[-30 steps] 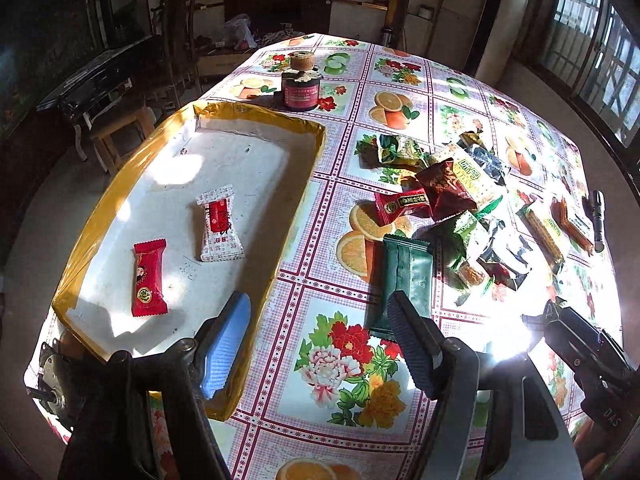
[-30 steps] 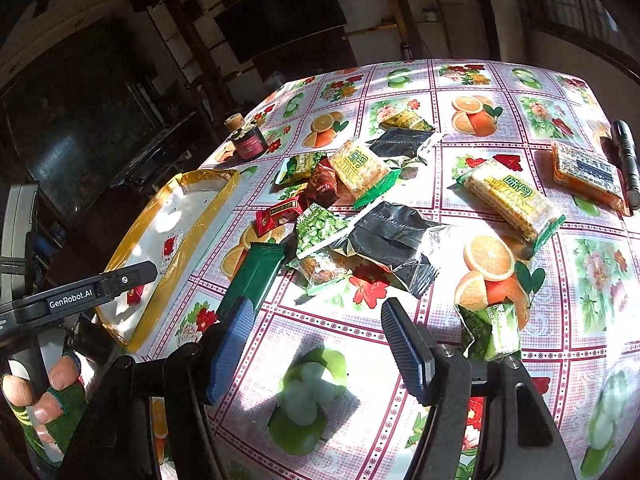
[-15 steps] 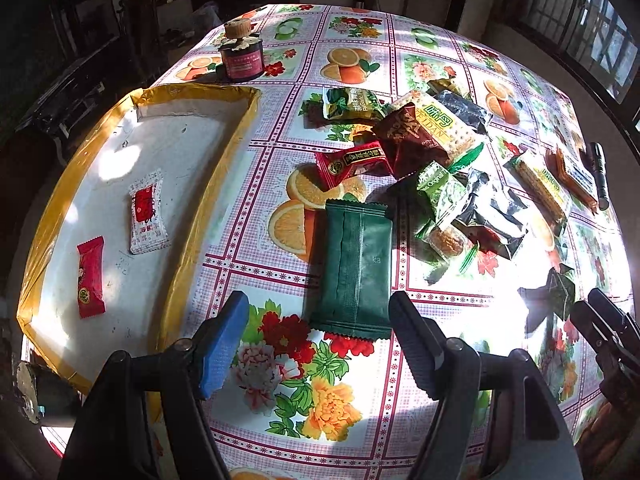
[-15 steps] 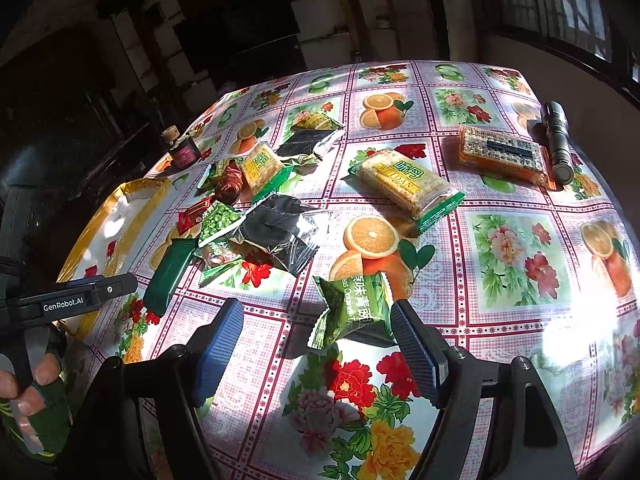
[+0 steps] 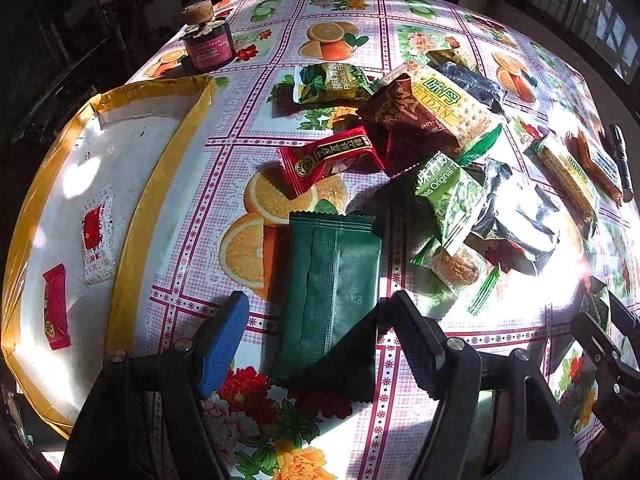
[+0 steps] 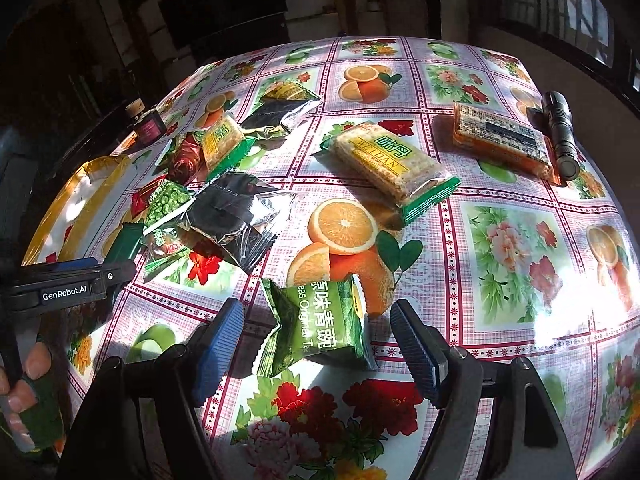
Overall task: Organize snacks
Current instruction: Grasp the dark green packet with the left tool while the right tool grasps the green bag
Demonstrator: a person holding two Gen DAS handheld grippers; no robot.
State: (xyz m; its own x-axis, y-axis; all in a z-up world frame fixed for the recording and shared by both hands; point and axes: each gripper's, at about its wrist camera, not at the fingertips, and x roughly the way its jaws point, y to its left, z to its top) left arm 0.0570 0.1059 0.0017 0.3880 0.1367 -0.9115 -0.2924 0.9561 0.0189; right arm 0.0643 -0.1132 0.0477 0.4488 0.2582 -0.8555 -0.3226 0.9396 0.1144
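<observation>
The left gripper (image 5: 312,320) hangs steeply over the desk (image 5: 352,4) with its jaws spread wide; the dark green snack packet (image 5: 332,280) lies flat on the fruit-and-flower cloth between the two fingers, and neither pad seems to press on it, though the right finger's shadow hides that edge; the packet's far end touches the printed orange halves. To the left stands the yellow-rimmed tray (image 5: 160,184), holding a white-and-red candy (image 5: 96,240) and a small red candy (image 5: 56,308), a little apart from each other. Beyond the green packet lie a red snack packet (image 5: 332,156), a maroon packet (image 5: 404,124), a WEIDAN cracker pack (image 5: 448,104) and a green-pea packet (image 5: 448,188), heaped and overlapping; a corked dark red jar (image 5: 208,40) stands at the far side near the tray's corner.

The right gripper (image 6: 316,328) is also spread open, straddling a second green-pea packet (image 6: 320,328) that sits crumpled on the cloth, clear of both pads; farther off lie another WEIDAN cracker pack (image 6: 388,164), an orange-wrapped bar (image 6: 500,140) and, just beside it, a black flashlight (image 6: 560,136). At the left edge of that view a person's fingers (image 6: 36,360) hold the other gripper's handle.
</observation>
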